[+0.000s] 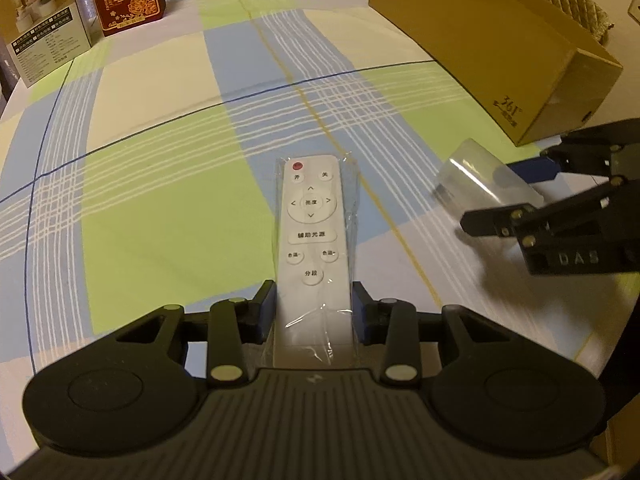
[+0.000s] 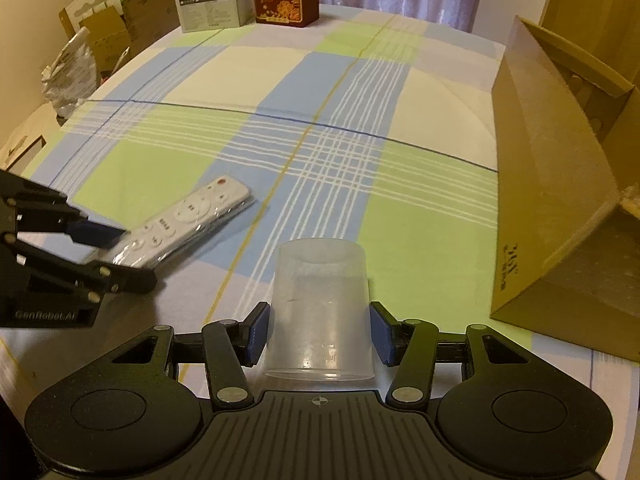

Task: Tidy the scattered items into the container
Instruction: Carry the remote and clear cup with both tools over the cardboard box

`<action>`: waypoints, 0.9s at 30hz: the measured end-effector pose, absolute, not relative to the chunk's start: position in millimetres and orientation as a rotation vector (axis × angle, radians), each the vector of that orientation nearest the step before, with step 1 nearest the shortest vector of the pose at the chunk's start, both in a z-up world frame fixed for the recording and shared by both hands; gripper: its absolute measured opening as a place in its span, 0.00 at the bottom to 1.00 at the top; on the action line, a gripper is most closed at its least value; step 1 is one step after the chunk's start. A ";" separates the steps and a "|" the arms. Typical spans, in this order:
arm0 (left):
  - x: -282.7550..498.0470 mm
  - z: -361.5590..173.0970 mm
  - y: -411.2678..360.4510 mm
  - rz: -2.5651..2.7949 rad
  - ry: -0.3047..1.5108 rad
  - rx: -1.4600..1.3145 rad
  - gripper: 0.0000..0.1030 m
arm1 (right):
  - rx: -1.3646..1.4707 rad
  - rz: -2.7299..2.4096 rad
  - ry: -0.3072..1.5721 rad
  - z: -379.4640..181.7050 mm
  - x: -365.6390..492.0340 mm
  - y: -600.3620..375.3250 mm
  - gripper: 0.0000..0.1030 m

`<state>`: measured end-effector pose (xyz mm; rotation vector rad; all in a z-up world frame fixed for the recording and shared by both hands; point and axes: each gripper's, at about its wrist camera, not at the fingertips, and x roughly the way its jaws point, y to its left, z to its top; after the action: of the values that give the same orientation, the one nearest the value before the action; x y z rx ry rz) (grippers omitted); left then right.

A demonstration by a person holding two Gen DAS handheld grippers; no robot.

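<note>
Blue fingers [image 1: 266, 312] apparently pinch remote [image 1: 312, 236], cup [image 2: 320, 312].

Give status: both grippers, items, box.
Left gripper shut on wrapped remote. Right gripper shut on clear cup. Cardboard box ahead on the right, path over the bedsheet unobstructed.

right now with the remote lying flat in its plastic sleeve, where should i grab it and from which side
Pinch the white remote across its narrow width at the plain lower end, below the buttons, coming in along its length from the near end. It lies flat and its long sides are parallel, which suits the left hand-held gripper already straddling it there.
</note>
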<state>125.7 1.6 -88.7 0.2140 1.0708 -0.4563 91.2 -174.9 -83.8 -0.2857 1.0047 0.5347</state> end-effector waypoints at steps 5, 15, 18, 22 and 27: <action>116.0 -79.0 -1.7 -0.462 1.060 0.212 0.32 | -0.270 0.524 1.002 -77.8 85.3 -180.2 0.53; 102.5 -55.1 -7.4 -0.464 1.029 0.219 0.32 | -0.245 0.508 0.982 -56.8 73.6 -189.5 0.53; 97.8 -46.1 -8.8 -0.459 1.016 0.214 0.32 | -0.237 0.507 0.971 -49.2 70.8 -192.1 0.53; 91.0 -34.1 -11.9 -0.454 1.002 0.206 0.32 | -0.221 0.504 0.956 -38.1 67.5 -195.4 0.53; 84.3 -19.7 -18.1 -0.456 0.982 0.199 0.32 | -0.205 0.495 0.931 -24.4 64.6 -202.0 0.53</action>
<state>84.3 -18.1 -19.7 0.1995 0.9822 -0.4558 64.6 -202.0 -24.4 -0.2051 0.9313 0.4951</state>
